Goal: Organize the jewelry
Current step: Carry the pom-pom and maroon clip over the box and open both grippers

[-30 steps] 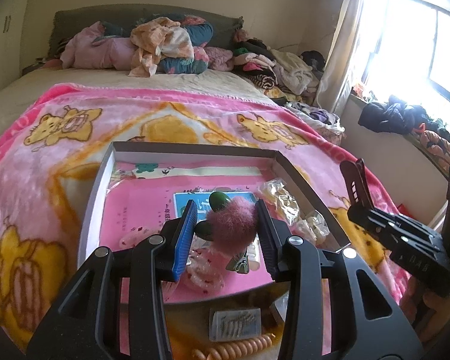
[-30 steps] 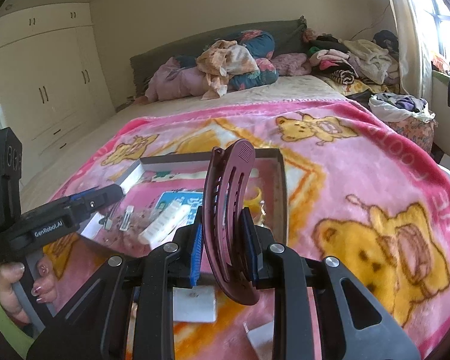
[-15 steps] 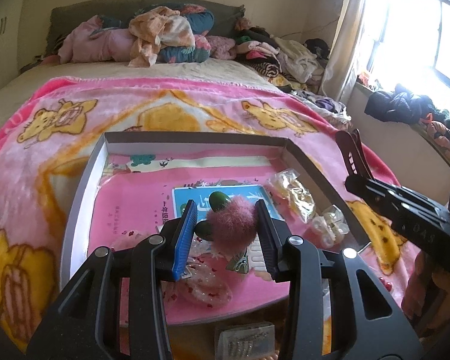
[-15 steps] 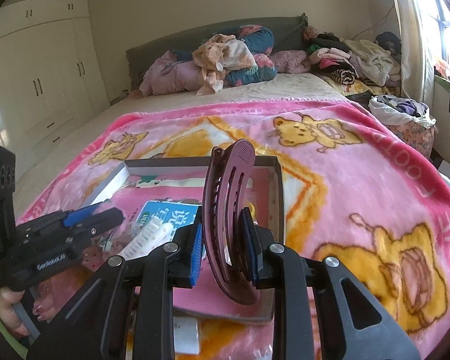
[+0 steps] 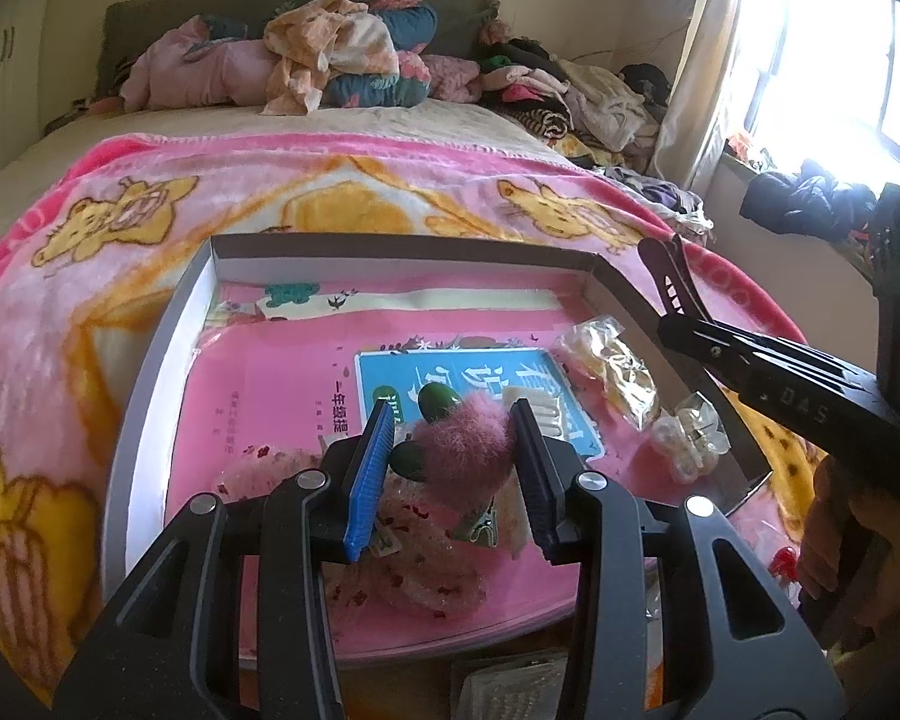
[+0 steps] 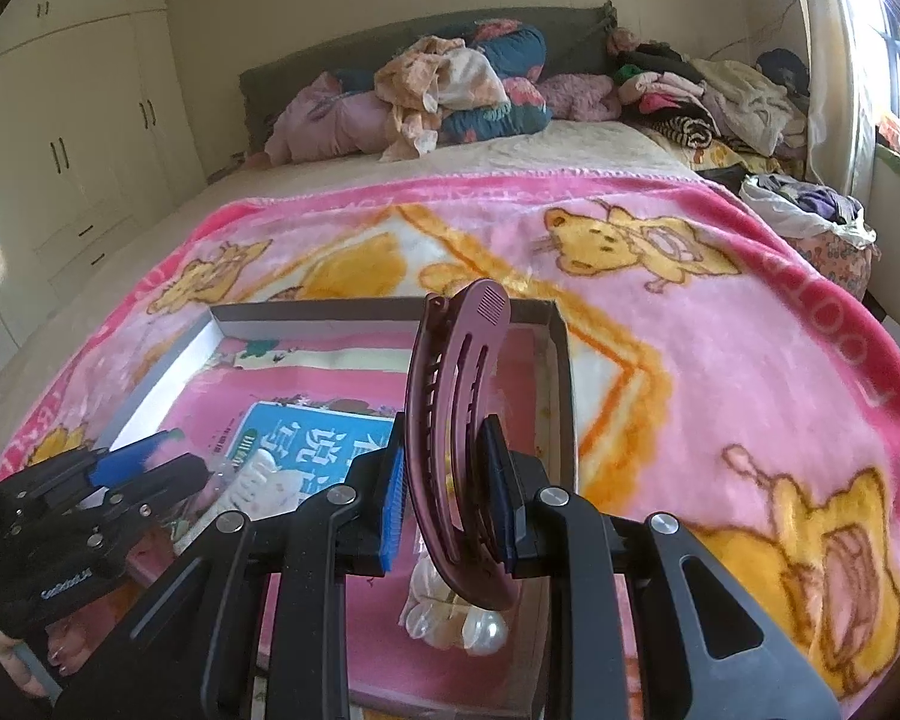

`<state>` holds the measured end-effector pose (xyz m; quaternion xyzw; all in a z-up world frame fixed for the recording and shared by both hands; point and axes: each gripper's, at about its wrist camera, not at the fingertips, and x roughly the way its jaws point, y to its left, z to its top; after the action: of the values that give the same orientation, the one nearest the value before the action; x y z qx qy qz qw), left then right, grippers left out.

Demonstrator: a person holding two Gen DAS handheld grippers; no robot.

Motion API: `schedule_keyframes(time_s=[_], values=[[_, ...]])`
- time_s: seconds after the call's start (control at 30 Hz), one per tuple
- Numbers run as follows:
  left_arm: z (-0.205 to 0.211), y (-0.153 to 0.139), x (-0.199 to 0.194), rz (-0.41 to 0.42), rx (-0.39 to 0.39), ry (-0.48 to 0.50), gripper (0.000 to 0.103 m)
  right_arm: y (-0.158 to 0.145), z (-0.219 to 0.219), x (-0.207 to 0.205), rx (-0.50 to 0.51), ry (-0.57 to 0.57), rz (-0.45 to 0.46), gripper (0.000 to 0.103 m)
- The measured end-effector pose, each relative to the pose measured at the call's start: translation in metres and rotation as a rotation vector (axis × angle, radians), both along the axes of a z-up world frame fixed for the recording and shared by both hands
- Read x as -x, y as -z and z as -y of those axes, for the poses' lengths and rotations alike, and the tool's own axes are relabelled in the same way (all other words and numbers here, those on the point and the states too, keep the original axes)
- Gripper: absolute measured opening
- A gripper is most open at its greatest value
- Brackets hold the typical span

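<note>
Gripping a fluffy pink pom-pom hair clip with green leaves (image 5: 459,438), the left tool (image 5: 450,462) hovers above the shallow grey cardboard tray (image 5: 150,360); the right tool (image 6: 447,504) clamps an upright curved maroon plastic hair claw (image 6: 450,420) over the tray's right edge.

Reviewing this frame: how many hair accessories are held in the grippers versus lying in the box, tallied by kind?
Held fluffy pink hair clip: 1
Held maroon banana clip: 1
Pearly claw clip in box: 1
White comb in box: 1
Clear speckled hair ties in box: count unclear
Total clearly countable: 4
</note>
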<state>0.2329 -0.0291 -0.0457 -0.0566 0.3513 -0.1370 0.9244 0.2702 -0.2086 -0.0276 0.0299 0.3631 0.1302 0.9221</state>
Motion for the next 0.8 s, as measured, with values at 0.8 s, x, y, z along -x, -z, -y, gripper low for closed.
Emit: schedule_keyframes(time_s=[0.8], values=[[-0.007,0.007,0.003,-0.014,0.01,-0.014,0.031,0.017,-0.007,-0.011,0.02,0.02,-0.034,0.024]])
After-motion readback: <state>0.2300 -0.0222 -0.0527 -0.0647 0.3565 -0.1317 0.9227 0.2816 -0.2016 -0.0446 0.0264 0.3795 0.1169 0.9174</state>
